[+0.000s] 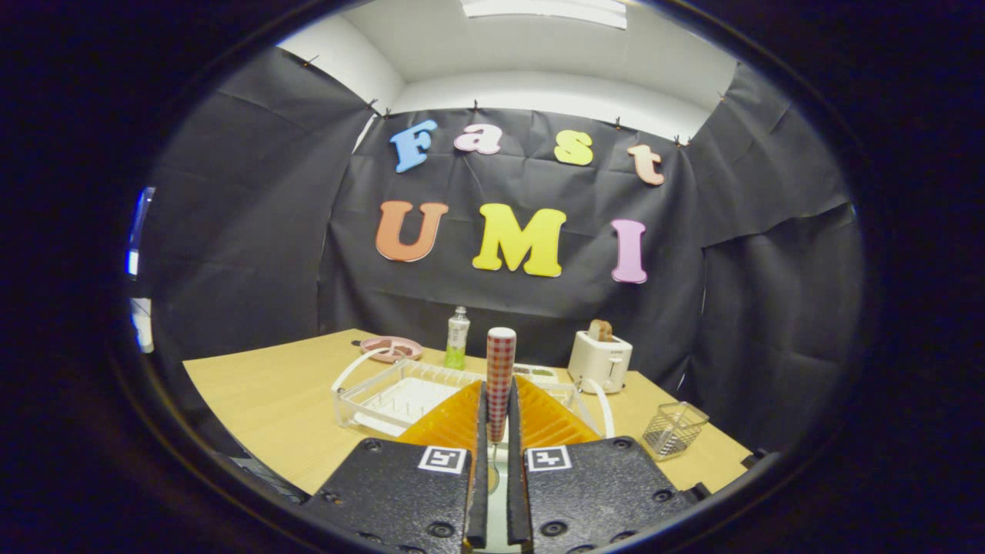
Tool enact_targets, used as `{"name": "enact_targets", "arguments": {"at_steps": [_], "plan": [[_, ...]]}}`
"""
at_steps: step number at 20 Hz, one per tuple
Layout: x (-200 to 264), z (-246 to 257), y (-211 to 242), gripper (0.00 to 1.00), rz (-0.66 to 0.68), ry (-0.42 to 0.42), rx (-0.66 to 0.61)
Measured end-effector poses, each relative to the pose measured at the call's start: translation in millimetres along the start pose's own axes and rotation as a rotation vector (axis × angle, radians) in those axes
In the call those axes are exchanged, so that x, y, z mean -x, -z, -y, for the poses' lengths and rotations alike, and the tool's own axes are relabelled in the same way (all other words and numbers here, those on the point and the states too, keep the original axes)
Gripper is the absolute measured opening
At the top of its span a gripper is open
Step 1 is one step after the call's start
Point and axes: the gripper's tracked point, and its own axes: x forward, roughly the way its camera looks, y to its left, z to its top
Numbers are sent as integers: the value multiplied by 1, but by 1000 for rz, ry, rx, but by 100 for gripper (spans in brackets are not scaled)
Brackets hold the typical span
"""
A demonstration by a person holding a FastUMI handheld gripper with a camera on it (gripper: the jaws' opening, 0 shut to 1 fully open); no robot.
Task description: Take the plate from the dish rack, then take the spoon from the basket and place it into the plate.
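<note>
The tool [499,419] clamps the spoon's [500,381] checked, cylindrical handle upright above the clear plastic dish rack [400,394].

hand-held gripper [496,415], black screwed housing, square markers

The gripper [496,431], closed on the upright spoon [500,377], was fronted by the rack [385,396], with a bottle [457,338], plate [392,349] and toaster [599,360] beyond, while bare table [262,392] was left beside the rack.
</note>
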Motion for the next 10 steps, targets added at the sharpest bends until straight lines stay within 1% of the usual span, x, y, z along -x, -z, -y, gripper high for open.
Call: {"name": "enact_targets", "arguments": {"at_steps": [2,6,10], "plan": [[-2,-10,14,15,-27,-9,-18],[-7,-12,40,16,-52,13,-30],[-11,-11,64,17,-105,-7,-124]]}}
